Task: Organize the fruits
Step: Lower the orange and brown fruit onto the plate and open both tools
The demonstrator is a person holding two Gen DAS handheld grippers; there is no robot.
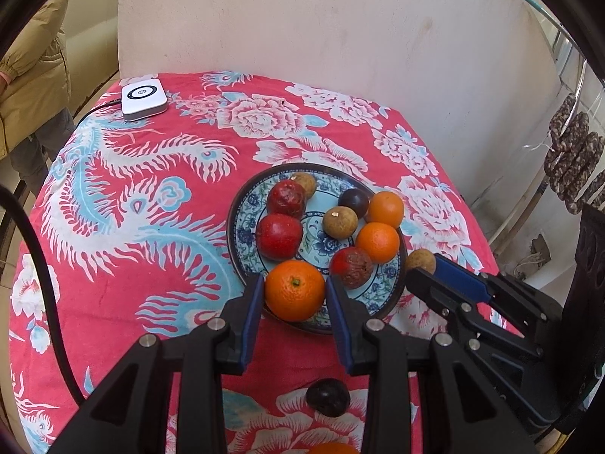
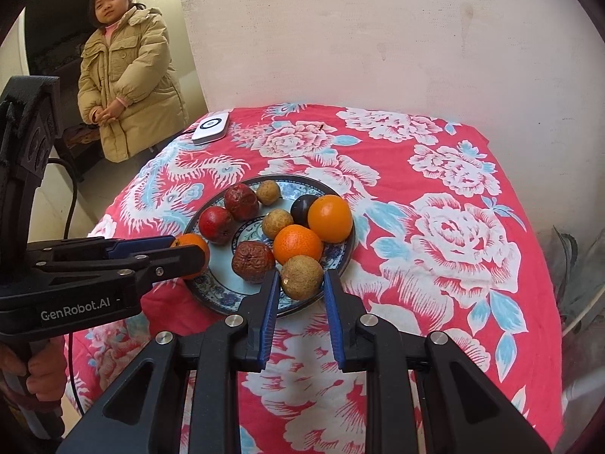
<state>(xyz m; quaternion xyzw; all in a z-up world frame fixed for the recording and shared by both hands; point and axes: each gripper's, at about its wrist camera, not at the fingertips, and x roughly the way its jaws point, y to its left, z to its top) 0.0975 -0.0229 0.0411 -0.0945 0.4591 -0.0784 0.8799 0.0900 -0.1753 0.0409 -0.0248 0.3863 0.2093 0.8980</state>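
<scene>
- Red cloth [image 1: 151,265] with white peonies and pale blue plumes is spread over the worktop, which is set against a stained whitish wall [image 1: 321,19].
- A blue-patterned plate [image 1: 242,223] is placed right of the middle of the cloth; red wrinkled fruits, brown-skinned round fruits, one dark plum-like fruit and oranges are gathered on it.
- The left hand-held gripper [image 1: 294,295] is clenched on an orange [image 1: 295,290] at the near edge of the plate, its blue pads pressed to both sides.
- The right hand-held gripper [image 2: 301,283] is closed on a brown round fruit [image 2: 301,277] over the near right rim of the plate, just beside a wrinkled red fruit [image 2: 252,261].
- A dark fruit [image 1: 327,397] is left on the cloth nearer than the plate, partly hidden beneath the left gripper's frame.
- A white flat device [image 1: 143,99] with a cable is seen at the far left corner of the worktop.
- A person in a tan padded coat [image 2: 128,75] is seen standing beyond that corner.
- Dark sausages [image 1: 574,159] are hung from a rail at the right.
</scene>
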